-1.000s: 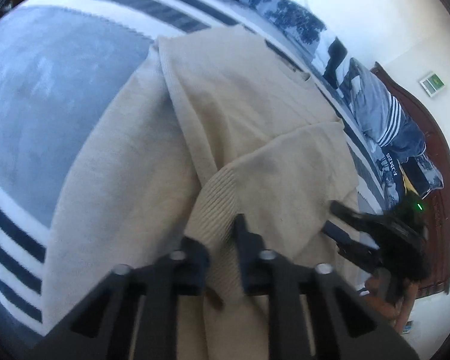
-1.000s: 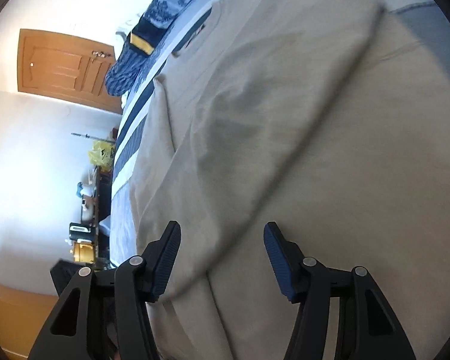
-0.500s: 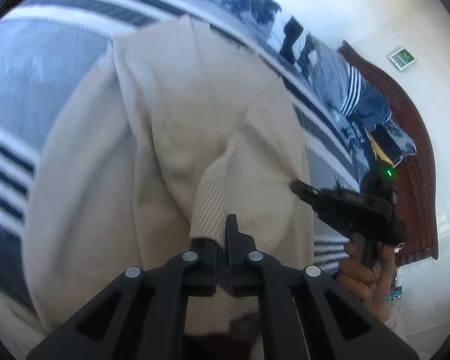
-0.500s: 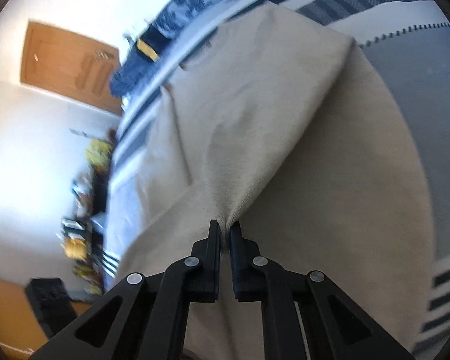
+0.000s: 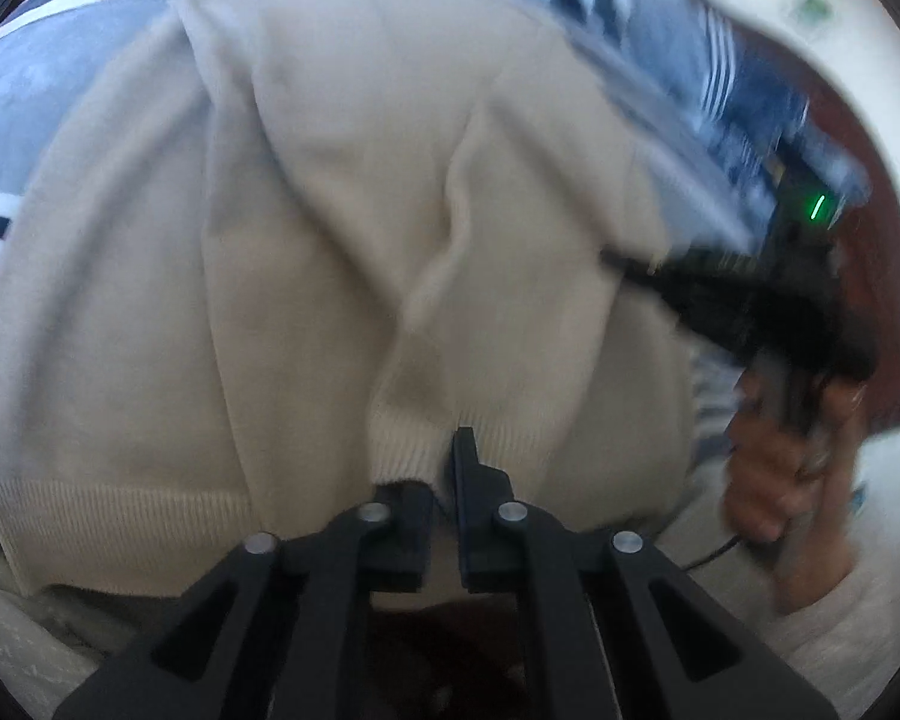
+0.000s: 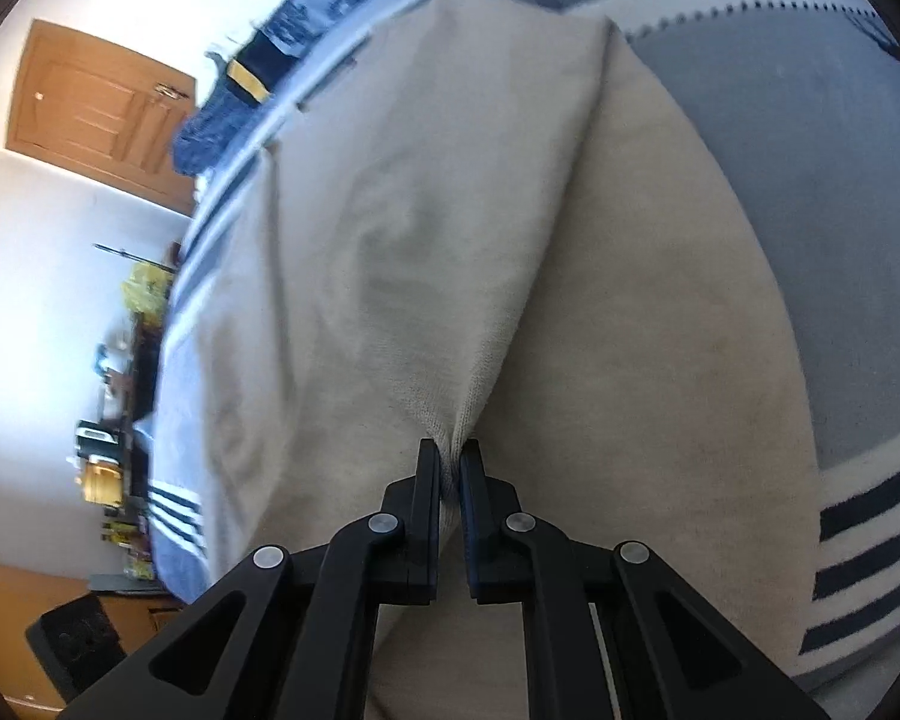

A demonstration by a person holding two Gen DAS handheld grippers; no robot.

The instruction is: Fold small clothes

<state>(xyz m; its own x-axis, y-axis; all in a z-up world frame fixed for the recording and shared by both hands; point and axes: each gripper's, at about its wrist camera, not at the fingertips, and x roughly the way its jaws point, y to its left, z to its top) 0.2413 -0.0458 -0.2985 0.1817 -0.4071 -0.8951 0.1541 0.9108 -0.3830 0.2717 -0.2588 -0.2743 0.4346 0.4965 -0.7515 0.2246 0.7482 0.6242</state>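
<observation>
Since earlier, right gripper and left gripper jaws pinch beige sweater; no readable writing.

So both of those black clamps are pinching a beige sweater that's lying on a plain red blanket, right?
Not quite: the blanket is grey with white and dark blue stripes, not plain red, as the right wrist view shows. The rest holds: the left gripper and right gripper each pinch the beige sweater.

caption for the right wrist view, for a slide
Right gripper pinches a fold of the beige sweater, lifting it over the striped bedspread.
</observation>
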